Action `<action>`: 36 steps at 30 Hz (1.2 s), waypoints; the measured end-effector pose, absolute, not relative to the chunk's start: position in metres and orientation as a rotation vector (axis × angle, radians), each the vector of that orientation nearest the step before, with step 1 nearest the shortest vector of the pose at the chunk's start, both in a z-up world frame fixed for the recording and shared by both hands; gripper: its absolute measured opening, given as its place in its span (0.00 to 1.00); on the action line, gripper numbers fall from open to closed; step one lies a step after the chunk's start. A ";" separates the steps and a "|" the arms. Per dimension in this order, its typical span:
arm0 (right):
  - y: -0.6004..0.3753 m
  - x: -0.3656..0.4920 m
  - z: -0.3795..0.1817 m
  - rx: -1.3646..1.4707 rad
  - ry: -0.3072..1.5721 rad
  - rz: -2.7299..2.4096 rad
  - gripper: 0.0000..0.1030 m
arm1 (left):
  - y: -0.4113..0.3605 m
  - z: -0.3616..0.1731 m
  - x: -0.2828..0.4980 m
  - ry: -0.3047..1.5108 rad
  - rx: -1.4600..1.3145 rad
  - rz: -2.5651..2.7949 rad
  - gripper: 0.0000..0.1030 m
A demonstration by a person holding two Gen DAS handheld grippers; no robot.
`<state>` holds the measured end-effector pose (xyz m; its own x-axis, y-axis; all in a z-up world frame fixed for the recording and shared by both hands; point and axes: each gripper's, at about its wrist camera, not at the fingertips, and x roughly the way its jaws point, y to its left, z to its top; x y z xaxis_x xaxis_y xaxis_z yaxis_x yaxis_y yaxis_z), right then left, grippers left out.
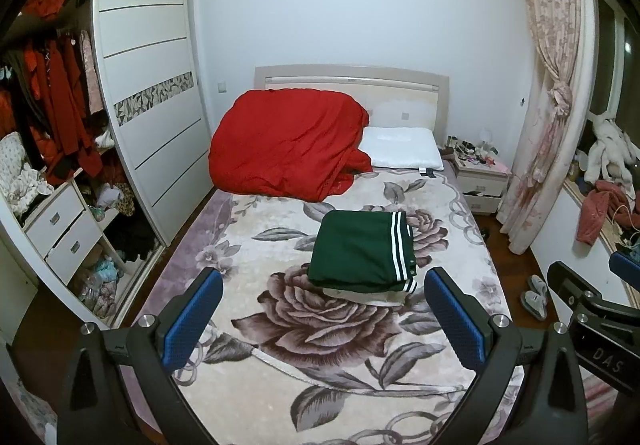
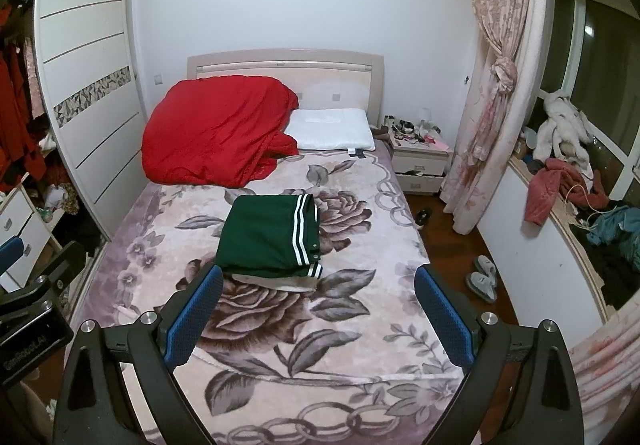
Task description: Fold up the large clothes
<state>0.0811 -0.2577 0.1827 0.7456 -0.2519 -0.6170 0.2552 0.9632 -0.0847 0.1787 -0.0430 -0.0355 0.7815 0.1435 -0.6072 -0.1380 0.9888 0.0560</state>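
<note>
Folded green garment with white side stripes, lying flat near the middle of bed; resting on a pale folded piece that shows beneath its near edge; both on floral blanket, over the large rose print.

Left gripper held above the near part of the bed; jaws spread wide, blue pads well apart, nothing between them; no contact with the garment. Right gripper likewise above the near part of the bed; jaws released and wide, blue pads empty; left pad tip near the garment's near-left corner in the right wrist view, contact not determinable.

Red quilt bundled at far left of the bed against headboard; white pillow just beside it on the right, partly overlapped by the quilt's edge.

Wardrobe on the left, sliding door partly open; red clothes hanging inside; drawers below. Nightstand at far right, top cluttered with small items, lower drawer ajar. Floral curtain tied back at right; windowsill beyond it heaped with clothes. Grey slippers on wooden floor right of the bed.
</note>
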 end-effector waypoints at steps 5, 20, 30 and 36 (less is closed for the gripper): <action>-0.256 0.082 0.181 0.003 0.672 -0.281 0.95 | -0.043 -0.036 0.178 0.657 0.010 0.153 1.00; -0.246 0.075 0.177 0.006 0.669 -0.290 0.95 | -0.045 -0.033 0.177 0.651 0.014 0.160 1.00; -0.239 0.076 0.176 0.007 0.664 -0.294 0.96 | -0.046 -0.030 0.175 0.637 0.011 0.170 1.00; -0.235 0.072 0.175 0.012 0.663 -0.298 0.96 | -0.047 -0.030 0.174 0.631 0.019 0.181 1.00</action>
